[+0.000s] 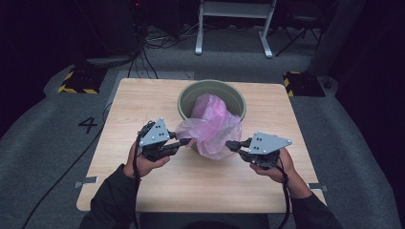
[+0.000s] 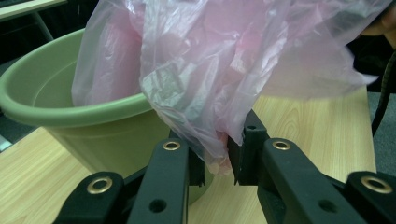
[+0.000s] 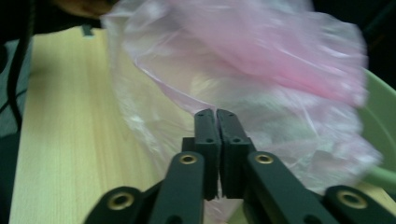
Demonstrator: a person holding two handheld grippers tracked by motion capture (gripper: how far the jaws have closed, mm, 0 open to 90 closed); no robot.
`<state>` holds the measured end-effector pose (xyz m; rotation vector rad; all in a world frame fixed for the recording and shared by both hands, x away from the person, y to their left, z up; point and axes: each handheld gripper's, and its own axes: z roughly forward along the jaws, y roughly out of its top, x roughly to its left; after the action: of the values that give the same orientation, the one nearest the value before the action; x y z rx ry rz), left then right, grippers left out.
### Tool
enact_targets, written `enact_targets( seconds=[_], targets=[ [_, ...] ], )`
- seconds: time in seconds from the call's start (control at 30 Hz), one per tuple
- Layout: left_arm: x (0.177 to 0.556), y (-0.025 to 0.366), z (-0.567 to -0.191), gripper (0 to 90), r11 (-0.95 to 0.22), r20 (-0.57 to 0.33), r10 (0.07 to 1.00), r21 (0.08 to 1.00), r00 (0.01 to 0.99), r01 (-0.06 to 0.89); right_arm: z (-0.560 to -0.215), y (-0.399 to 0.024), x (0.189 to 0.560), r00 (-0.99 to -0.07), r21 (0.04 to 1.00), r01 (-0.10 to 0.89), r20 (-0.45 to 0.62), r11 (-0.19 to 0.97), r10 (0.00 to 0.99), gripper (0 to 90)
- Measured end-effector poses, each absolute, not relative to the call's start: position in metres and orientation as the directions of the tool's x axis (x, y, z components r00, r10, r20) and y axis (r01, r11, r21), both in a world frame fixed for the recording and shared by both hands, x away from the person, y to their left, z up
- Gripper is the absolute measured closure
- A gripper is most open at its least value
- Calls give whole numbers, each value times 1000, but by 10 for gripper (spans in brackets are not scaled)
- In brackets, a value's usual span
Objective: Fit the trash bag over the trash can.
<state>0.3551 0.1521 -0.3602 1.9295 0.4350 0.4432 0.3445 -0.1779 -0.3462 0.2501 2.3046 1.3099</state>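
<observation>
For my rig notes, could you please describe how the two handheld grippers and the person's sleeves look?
The left gripper and the right gripper are matching matte black tools, each topped by a grey three-cornered plate dotted with small pale studs. The jaw arms carry brass-coloured rivets. A black cable trails from each gripper. The person wears dark long sleeves.

High view: room dim, upper part of frame and both side edges nearly black. Light falls from above onto the pale wooden desk (image 1: 200,176), the brightest area at centre; soft shadows under the hands. Image slightly soft, no glare.

Left gripper view: evenly lit, fairly sharp. The translucent pink plastic bag (image 2: 219,70) shows bright sheen on its creases at centre; the round green plastic tub (image 2: 70,112) is matte. Upper corners dark.

Right gripper view: the bag is motion-blurred across the upper right; the desk grain at left is soft, warm yellow. Black jaws at bottom centre are sharp.
</observation>
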Motion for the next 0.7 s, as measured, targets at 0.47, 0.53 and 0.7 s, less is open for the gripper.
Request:
enact_targets(
  seconds=[0.47,0.53,0.7],
  targets=[
    [369,172,-380,793,-413,102,537,898,838,155,-349,-241,372,-749,941,189,-46,280,660,900],
    [372,174,-383,795,-427,110,548,889,829,164,-351,-249,378,-729,945,218,-8,244,684,900],
    [376,177,-387,724,-438,119,563,882,818,173,-355,-256,385,-700,943,235,-4,235,714,900]
  ],
)
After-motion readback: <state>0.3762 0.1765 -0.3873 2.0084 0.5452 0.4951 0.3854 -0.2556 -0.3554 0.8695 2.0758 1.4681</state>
